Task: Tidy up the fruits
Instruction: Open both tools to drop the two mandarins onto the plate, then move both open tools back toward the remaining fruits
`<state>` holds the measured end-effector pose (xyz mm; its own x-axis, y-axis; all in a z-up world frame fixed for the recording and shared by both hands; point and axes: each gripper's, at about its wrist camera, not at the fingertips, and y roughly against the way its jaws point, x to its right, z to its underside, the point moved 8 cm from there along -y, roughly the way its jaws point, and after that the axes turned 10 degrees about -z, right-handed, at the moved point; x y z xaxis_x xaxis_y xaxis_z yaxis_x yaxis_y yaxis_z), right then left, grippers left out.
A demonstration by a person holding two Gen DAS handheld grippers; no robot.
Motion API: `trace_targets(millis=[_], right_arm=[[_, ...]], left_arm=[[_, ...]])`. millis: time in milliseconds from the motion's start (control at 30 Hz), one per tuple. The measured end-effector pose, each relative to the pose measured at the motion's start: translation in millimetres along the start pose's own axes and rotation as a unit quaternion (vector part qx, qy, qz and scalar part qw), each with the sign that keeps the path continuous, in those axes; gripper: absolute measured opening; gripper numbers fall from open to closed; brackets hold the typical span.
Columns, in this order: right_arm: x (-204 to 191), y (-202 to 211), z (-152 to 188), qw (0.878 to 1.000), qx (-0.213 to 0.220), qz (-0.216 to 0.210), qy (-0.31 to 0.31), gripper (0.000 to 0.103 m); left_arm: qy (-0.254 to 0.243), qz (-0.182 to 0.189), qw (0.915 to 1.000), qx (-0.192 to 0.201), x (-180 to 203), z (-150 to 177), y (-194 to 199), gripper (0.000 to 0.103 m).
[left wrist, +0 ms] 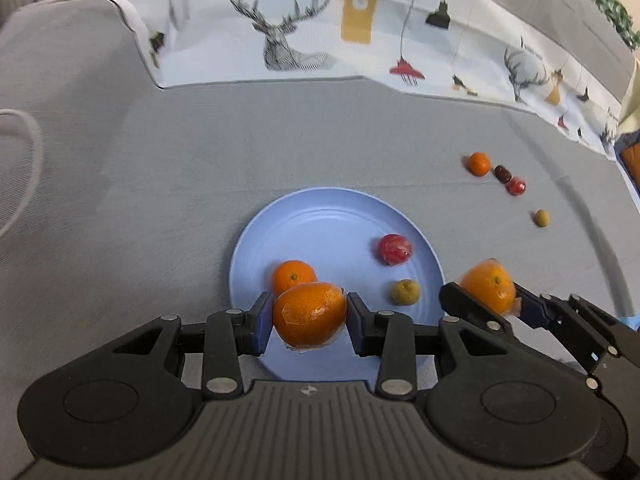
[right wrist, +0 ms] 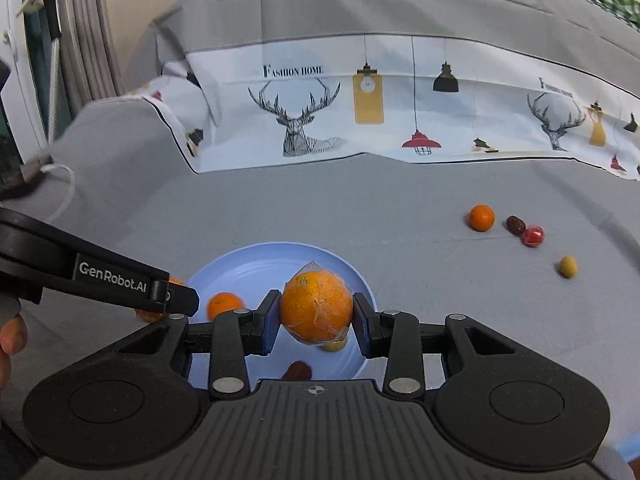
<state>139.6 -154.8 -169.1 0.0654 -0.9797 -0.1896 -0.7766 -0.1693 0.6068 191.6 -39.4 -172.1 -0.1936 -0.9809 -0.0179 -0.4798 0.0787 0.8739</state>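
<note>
My left gripper (left wrist: 309, 318) is shut on a plastic-wrapped orange (left wrist: 310, 314) above the near part of a light blue plate (left wrist: 320, 216). On the plate lie a small orange (left wrist: 293, 276), a red wrapped fruit (left wrist: 394, 249) and a small green fruit (left wrist: 405, 291). My right gripper (right wrist: 316, 314) is shut on a second wrapped orange (right wrist: 316, 306) over the same plate (right wrist: 256, 260); it also shows at the plate's right edge as the right gripper (left wrist: 486, 296). A dark date (right wrist: 297, 370) lies on the plate below it.
On the grey cloth to the right lie a small orange (left wrist: 479, 163), a dark date (left wrist: 502, 173), a red wrapped fruit (left wrist: 516, 186) and a green fruit (left wrist: 540, 218). A deer-print cloth (left wrist: 300, 32) lies behind. A white cable (left wrist: 24, 160) loops at the left.
</note>
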Motion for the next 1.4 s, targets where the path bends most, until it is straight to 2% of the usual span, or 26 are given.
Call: trace_targets(millis=[267,367,400,433,467,500,533,600,867,1100,1400], right_arm=[[6.1,-42.6,8.1,0.999,-0.038,-0.005,0.033,0.039],[1.7,-53.6,10.4,0.997,-0.056,-0.014,0.057,0.04],[-0.2,-55.1,10.1,0.996,-0.062,-0.019,0.062,0.041],[-2.8,-56.0,8.9,0.995,-0.068,-0.027,0.069,0.051],[-4.9,-54.1,6.9,0.994,-0.071,-0.029,0.072,0.062],[-5.9,-50.0,4.6,0.995,-0.069,-0.027,0.073,0.084],[-6.9,-42.5,1.7,0.995,-0.064,-0.022,0.072,0.092],[-10.1,-23.1,-0.5,0.995,-0.06,-0.03,0.069,0.093],[-26.9,74.0,28.8,0.997,-0.058,-0.053,0.014,0.1],[-39.0,137.9,17.0,0.999,0.025,-0.027,0.03,0.102],[-55.6,198.3,17.9,0.994,0.093,-0.018,0.063,0.102]], left_arm=[[-0.03,-0.011,0.9993,-0.019,6.1,-11.6,-47.2,0.043],[-0.053,-0.006,0.9985,-0.011,11.8,-15.8,-56.3,0.044],[-0.059,-0.005,0.9982,-0.008,14.1,-18.0,-57.1,0.057],[-0.06,-0.006,0.9981,-0.008,14.4,-19.7,-56.1,0.084],[-0.055,-0.011,0.9984,-0.007,12.3,-21.7,-52.6,0.095],[-0.045,-0.013,0.9989,0.002,10.4,-24.2,-46.2,0.102],[-0.035,-0.007,0.9992,0.016,8.3,-26.0,-37.5,0.102],[-0.036,0.01,0.9991,0.021,5.6,-24.0,-20.2,0.102],[0.005,-0.009,0.9996,0.025,-25.2,26.9,65.1,0.102],[0.017,-0.016,0.9982,0.055,-31.7,63.6,126.5,0.102],[0.011,-0.011,0.9945,0.103,-13.8,87.8,183.5,0.103]])
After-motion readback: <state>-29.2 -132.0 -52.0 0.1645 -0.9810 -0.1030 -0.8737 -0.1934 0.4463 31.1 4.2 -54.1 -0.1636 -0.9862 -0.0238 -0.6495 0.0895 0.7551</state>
